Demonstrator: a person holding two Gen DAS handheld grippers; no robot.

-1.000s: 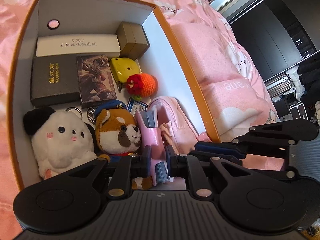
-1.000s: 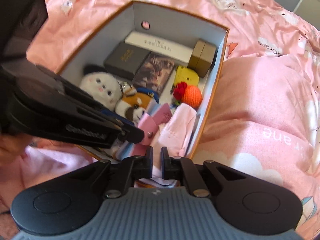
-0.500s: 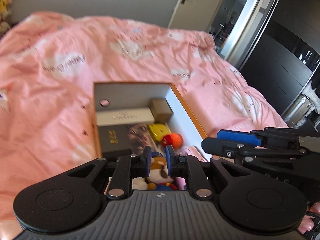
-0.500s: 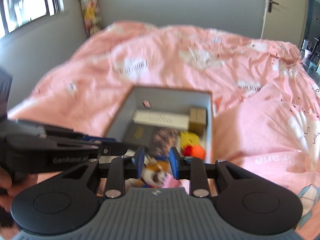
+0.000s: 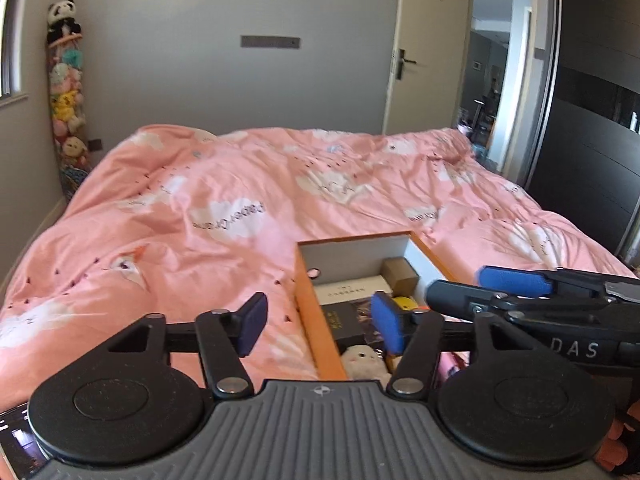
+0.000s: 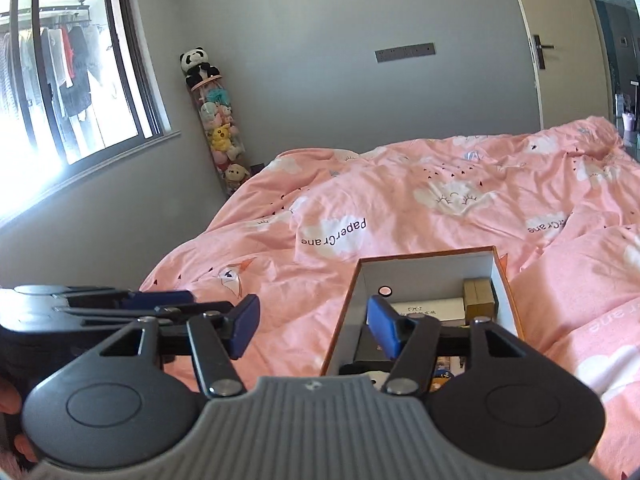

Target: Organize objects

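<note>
An orange-edged white box lies on the pink bed; it also shows in the right wrist view. Inside I see a white long box, a tan box, a black box, a yellow item and a white plush toy. My left gripper is open and empty, raised above the box's near end. My right gripper is open and empty, also raised over the near end; it shows from the side in the left wrist view.
The pink quilt covers the whole bed. A column of plush toys stands in the far corner by the window. A door and a dark wardrobe are at the right.
Both grippers have risen and tilted up from inside the box to look across the room. Both have opened wide from shut; the pink item the left one held is out of sight.
</note>
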